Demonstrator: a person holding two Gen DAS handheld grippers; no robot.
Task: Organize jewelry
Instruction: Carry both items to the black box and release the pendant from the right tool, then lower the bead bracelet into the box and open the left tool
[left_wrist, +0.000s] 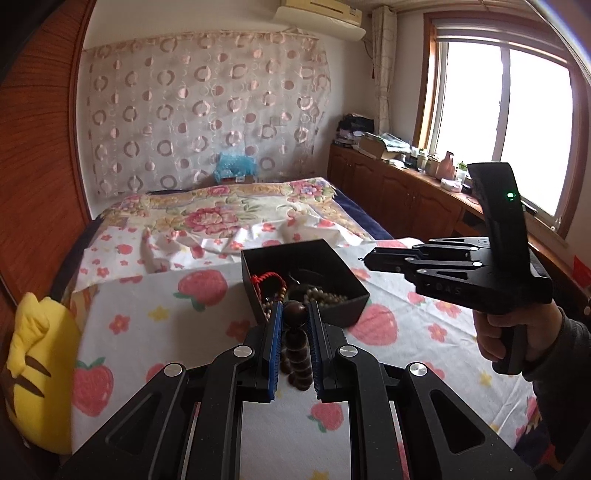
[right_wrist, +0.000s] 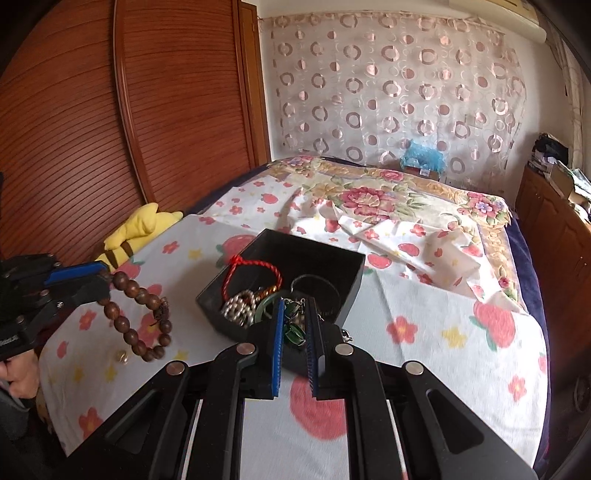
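The left tool (left_wrist: 294, 314) tilts downward over a strawberry-print cloth (left_wrist: 155, 295), nipped narrow on a brown bead bracelet (right_wrist: 138, 317) that hangs free. The right tool (right_wrist: 295, 314), gripped by a hand (left_wrist: 517, 332) from below, tilts down too, pinching a green piece (right_wrist: 293, 330) just beside a black box (right_wrist: 332, 266) of jewelry.
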